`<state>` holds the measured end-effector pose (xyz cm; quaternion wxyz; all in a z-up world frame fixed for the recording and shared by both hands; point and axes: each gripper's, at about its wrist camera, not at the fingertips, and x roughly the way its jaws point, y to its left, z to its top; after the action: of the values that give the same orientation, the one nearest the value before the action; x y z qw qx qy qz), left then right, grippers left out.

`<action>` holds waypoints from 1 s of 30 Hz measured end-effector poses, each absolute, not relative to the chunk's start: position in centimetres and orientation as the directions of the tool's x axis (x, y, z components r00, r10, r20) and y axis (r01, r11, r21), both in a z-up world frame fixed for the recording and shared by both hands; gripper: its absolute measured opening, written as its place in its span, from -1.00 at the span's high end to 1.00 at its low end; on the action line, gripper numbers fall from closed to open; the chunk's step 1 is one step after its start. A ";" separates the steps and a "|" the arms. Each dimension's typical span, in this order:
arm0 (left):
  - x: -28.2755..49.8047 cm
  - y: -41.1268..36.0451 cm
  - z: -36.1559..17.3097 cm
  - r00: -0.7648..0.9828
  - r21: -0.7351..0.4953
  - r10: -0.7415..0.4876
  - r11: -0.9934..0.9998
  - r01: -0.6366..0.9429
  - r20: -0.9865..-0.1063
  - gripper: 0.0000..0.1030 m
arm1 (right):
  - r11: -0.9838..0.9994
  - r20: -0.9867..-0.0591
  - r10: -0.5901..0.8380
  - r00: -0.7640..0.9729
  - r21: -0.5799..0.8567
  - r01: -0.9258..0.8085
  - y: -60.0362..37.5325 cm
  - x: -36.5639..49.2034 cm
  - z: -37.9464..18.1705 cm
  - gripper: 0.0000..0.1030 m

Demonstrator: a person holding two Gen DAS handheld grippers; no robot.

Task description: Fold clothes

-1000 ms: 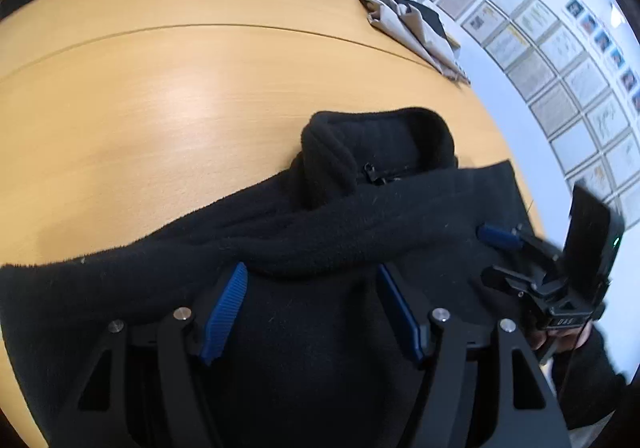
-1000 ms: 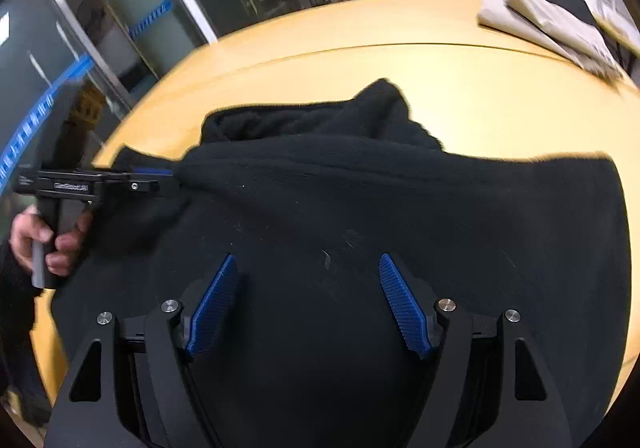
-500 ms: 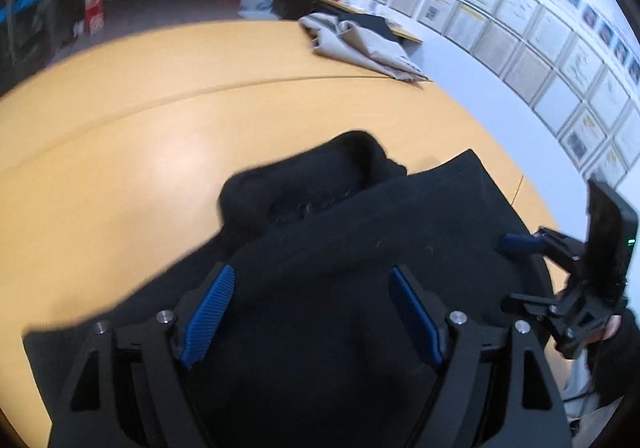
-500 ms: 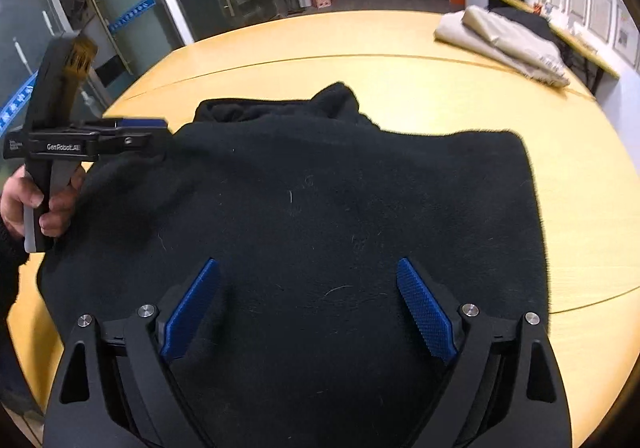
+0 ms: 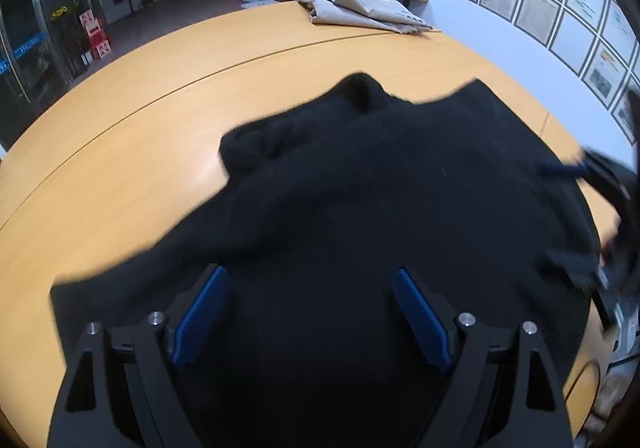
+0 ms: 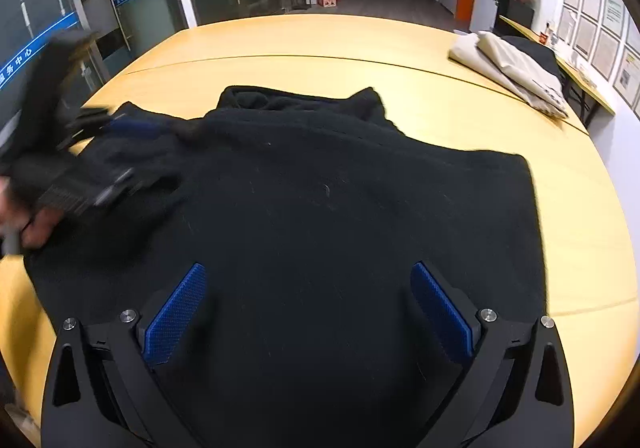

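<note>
Fleece: black fleece (image 5: 360, 215) fills the centre and lower half of both views, lying on the wooden table (image 5: 120, 151).
Change: a second ago its collar stood open above a loose lower layer; now the body is drawn up over it, with only the collar's tip (image 6: 366, 97) showing at upper centre.
Left gripper (image 5: 310, 312): jaws spread wide, holding nothing, above the cloth; blurred in the right view.
Right gripper (image 6: 308, 312): likewise spread and holding nothing.
Meaning: one fold looks laid; both grippers released.
Background: beige garment (image 6: 508, 67) at upper right, well apart.
</note>
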<state>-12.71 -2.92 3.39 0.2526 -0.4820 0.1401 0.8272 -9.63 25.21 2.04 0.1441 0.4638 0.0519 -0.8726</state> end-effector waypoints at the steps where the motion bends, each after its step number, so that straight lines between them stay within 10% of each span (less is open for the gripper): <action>1: -12.1 -2.8 2.5 -0.395 0.003 0.254 -0.838 -0.546 -0.883 -0.77 | -0.956 -0.846 -0.177 -0.503 0.027 0.291 24.9 -10.1 0.9 -1.00; 30: -4.5 -8.4 0.5 -0.470 0.044 0.289 -0.814 -0.579 -0.834 -0.99 | -0.796 -0.830 -0.325 -0.453 -0.019 0.605 30.7 -3.3 -1.5 -1.00</action>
<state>-4.48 -8.35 0.55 0.2578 -0.4457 0.1624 0.8417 -3.35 30.66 -1.46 0.2775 0.4433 0.1580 -0.8376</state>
